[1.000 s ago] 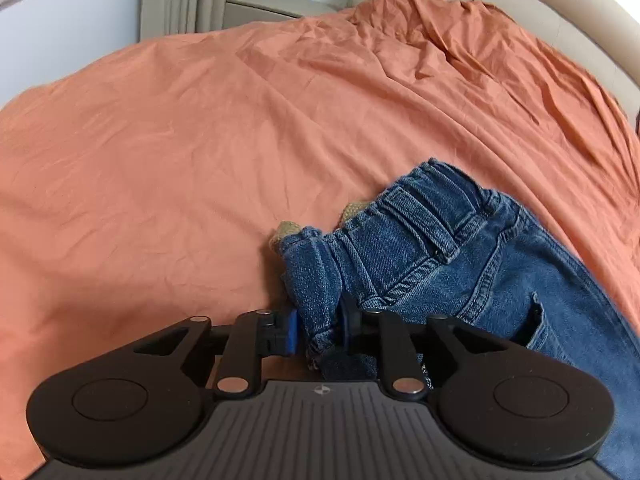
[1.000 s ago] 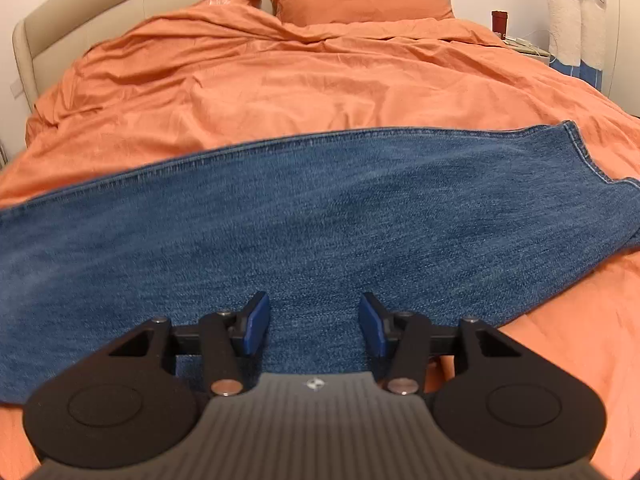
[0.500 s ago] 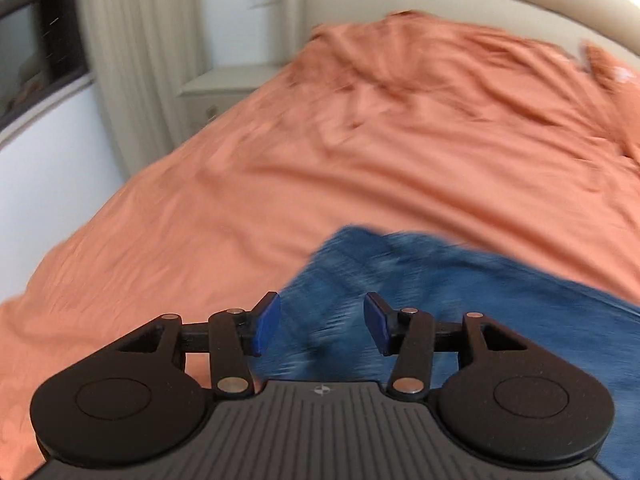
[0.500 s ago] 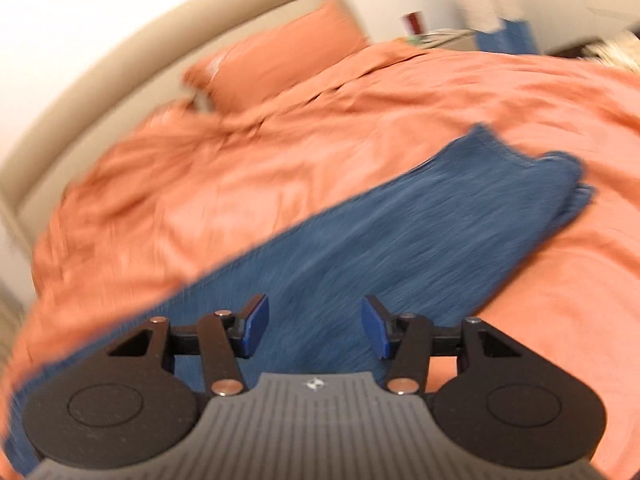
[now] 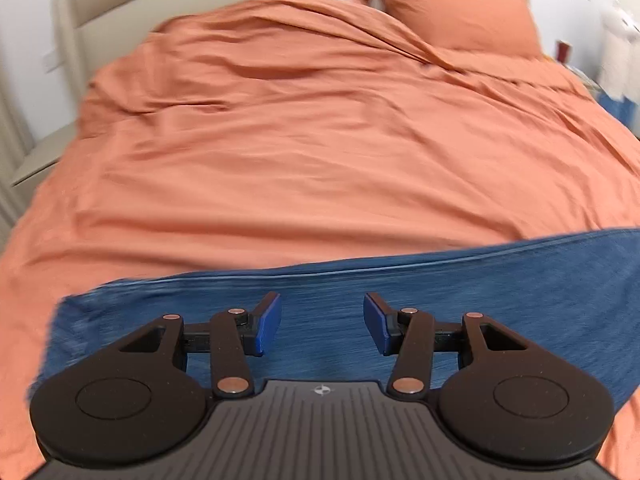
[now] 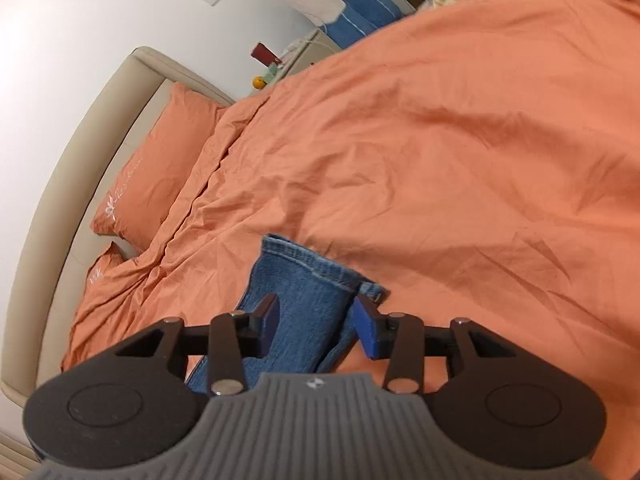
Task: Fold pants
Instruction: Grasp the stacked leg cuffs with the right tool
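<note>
Showing both tongs apart over jeans laid on a bed; legend runs L to R.

Left gripper (image 5: 322, 322): jaws stood wide apart, nothing betw. the blue pads (image 5: 269, 322); hung above the denim, not touching it as far as the view showed.

Pants, L view (image 5: 480, 280): blue jeans lay as a long flat band across the near edge of the bed, upper edge running up toward the R; blurred, so waistband end vs. leg end couldn't be told here.

Duvet (image 5: 300, 140): orange, creased, covered the whole bed; pillow (image 5: 456, 12) at the headboard (image 5: 160, 0), well apart from the jeans.

Right gripper (image 6: 316, 330): jaws also spread wide, holding nothing; the leg end sat betw. the pads in the view, but whether level w/ them or below couldn't be told.

Hem, R view (image 6: 316, 268): stitched cuff lay just ahead of the fingertips; a second layer peeked out at its R side, so legs appeared stacked one on the other.

Step (judged): lengthwise fold looked done; hands were betw. grasps, R lining up on the cuffs.

Next move (judged): R needed to drop, close on both cuff layers together, then carry them over toward the waist end; L prob. had to pin or catch the other end so the band wouldn't drag.
</note>
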`<state>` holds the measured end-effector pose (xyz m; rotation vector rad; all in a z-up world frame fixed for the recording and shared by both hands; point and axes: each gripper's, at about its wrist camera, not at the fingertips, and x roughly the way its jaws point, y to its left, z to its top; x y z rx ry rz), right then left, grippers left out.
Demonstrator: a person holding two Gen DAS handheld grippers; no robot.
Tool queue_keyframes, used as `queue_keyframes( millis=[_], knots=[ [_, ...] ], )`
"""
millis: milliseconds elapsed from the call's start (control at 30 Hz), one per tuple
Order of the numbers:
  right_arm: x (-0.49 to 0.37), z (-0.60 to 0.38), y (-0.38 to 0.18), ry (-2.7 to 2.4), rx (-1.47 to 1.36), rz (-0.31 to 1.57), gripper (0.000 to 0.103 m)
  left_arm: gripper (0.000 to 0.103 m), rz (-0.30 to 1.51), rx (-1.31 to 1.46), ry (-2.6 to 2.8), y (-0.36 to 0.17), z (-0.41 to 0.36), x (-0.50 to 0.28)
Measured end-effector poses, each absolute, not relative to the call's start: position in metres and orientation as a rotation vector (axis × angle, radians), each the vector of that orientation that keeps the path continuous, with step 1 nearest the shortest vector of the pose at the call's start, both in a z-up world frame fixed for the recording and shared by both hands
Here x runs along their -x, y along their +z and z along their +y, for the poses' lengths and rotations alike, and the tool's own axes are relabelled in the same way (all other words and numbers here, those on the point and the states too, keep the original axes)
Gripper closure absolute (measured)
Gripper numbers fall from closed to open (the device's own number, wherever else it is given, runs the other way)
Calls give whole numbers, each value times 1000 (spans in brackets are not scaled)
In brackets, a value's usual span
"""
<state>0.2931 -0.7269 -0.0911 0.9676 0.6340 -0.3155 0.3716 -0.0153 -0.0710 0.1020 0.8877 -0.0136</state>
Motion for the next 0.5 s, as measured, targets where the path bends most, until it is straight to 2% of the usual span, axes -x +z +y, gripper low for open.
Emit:
queue_keyframes(
  millis=[233, 267, 300, 333, 367, 500],
  knots=[
    [-328, -740, -133, -286, -1068, 690, 69, 46, 962, -134, -115, -104, -89, -392],
    [-332, -742, -139, -275, -1094, 692, 72, 46, 967, -144, -126, -107, -97, -393],
    [-332, -744, -144, -265, -1120, 698, 82, 46, 974, -154, -136, -110, -104, -394],
    [-332, -745, -144, -253, -1133, 699, 100, 46, 980, -163, -146, -113, -109, -394],
    [-329, -746, -139, -233, -1131, 686, 103, 46, 983, -170, -157, -116, -113, -395],
    [-312, -744, -108, -194, -1050, 617, 103, 47, 981, -184, -195, -122, -130, -400]
  ],
)
